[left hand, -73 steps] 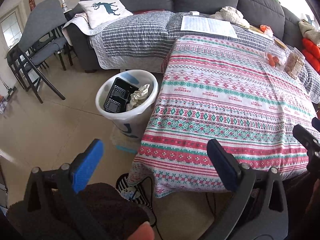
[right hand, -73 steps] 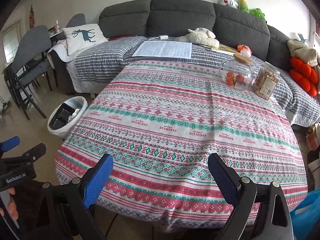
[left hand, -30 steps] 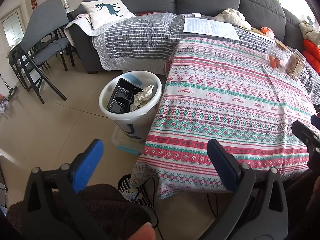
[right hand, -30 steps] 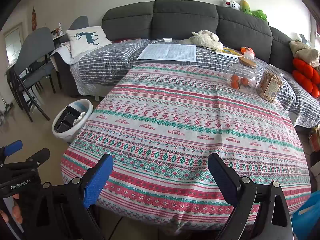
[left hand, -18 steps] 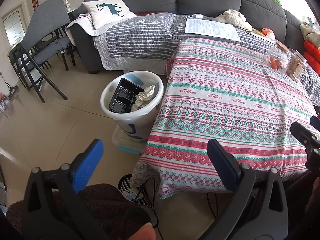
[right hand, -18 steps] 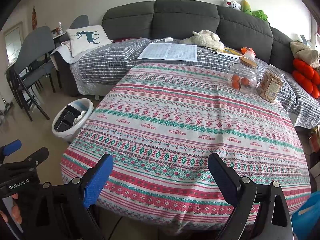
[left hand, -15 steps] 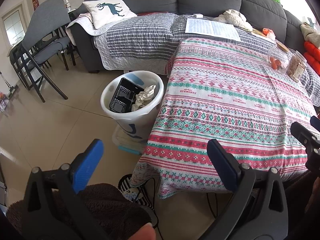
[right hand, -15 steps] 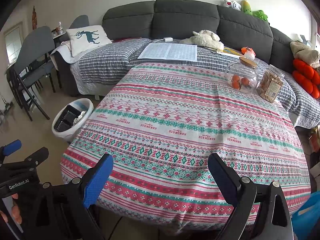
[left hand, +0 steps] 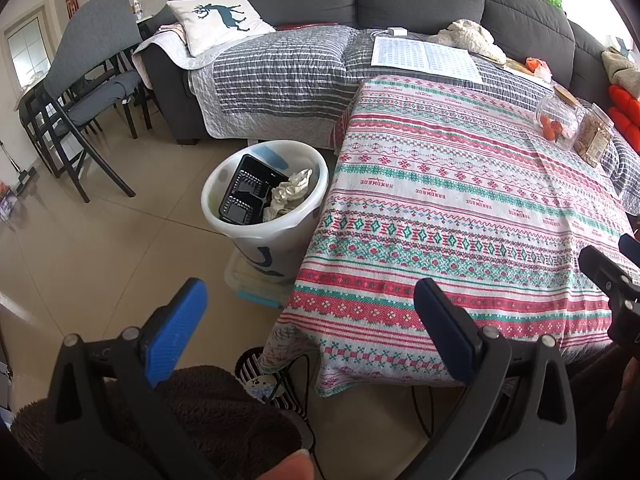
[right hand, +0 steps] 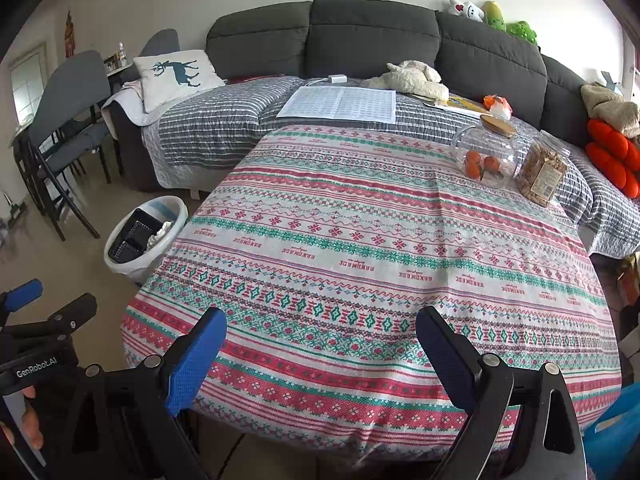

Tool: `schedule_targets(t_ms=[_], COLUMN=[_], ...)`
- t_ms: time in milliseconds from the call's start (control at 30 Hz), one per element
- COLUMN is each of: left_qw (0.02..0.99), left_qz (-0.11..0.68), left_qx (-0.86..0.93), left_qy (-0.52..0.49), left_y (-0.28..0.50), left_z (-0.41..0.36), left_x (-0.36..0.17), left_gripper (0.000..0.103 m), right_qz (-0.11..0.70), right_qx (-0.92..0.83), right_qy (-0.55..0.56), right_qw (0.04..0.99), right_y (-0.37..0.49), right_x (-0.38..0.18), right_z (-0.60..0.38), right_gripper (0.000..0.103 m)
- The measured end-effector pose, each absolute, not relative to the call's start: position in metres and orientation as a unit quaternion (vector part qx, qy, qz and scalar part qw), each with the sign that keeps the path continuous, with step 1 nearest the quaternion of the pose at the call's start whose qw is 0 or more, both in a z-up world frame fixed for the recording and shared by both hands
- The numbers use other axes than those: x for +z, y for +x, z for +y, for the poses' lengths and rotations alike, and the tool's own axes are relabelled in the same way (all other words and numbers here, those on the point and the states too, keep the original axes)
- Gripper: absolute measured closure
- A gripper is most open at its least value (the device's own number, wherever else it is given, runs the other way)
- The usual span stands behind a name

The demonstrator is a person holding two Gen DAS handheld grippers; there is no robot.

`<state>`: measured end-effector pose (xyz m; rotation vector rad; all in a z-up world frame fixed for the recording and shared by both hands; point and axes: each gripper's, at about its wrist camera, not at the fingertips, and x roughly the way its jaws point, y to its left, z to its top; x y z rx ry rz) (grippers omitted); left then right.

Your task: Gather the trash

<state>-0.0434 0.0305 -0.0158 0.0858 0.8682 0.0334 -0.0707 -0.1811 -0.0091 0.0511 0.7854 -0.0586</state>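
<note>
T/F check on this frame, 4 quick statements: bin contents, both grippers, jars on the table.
1. The white bin holds a black tray and crumpled paper. True.
2. The left gripper is shut on a wrapper. False: its jaws are open and hold nothing.
3. The right gripper is open and empty. True.
4. The glass jar of oranges sits on the floor. False: it stands on the patterned tablecloth, beside the snack jar.
</note>
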Motion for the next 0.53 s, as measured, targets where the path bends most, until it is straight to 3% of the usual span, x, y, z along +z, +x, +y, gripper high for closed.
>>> schedule_targets(t_ms=[533], left_qw=[0.897], left_qz=[0.441], left_qx=[0.005], left_qy=[0.032], left_y=[-0.037], left_z=[0.027], left_x=[-0.016], left_gripper=[0.001], right_qz=[0.41], right_qx=[-0.006], right_qy=[0.016], right_qw=[0.912], right_y=[-0.053], right_x=[-0.012], right_z=[-0.189], right_gripper=[0.006])
